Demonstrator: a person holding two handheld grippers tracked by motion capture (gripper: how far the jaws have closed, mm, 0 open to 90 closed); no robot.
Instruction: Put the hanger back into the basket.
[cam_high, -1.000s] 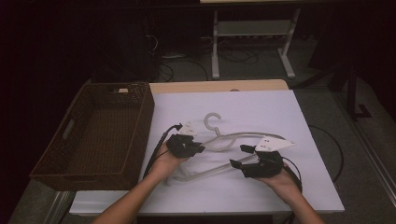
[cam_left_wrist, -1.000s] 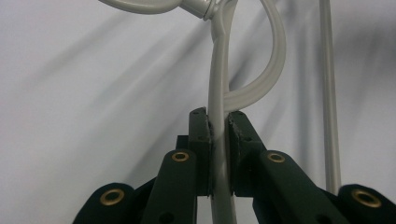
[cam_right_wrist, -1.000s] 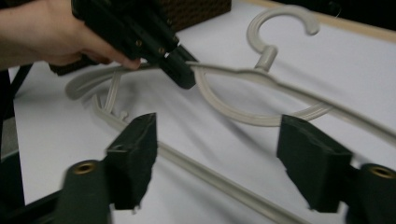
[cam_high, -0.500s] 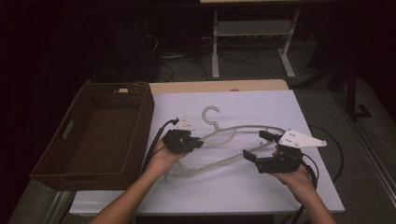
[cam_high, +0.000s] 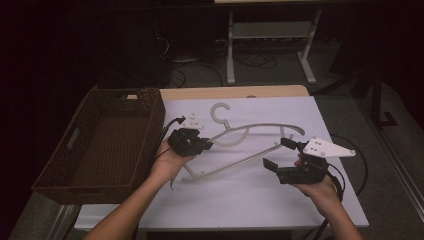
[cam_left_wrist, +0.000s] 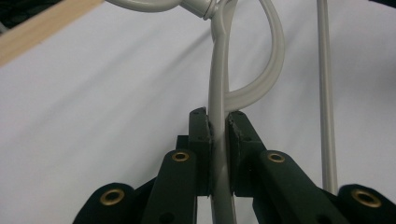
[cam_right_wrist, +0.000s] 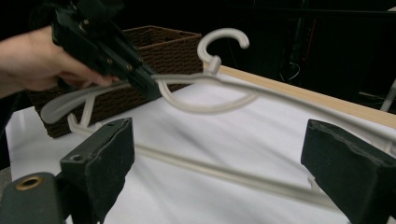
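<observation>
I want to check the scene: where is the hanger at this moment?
In the high view the hanger lies across the middle of the white table, right of the wicker basket. The left gripper clamps its arm near the hook; the right gripper stands open near its other end.

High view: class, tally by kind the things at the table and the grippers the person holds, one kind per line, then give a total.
Hanger: 1
Basket: 1
Grippers: 2, the left gripper with jaws shut on the hanger, the right gripper with jaws open
Total: 4
</observation>
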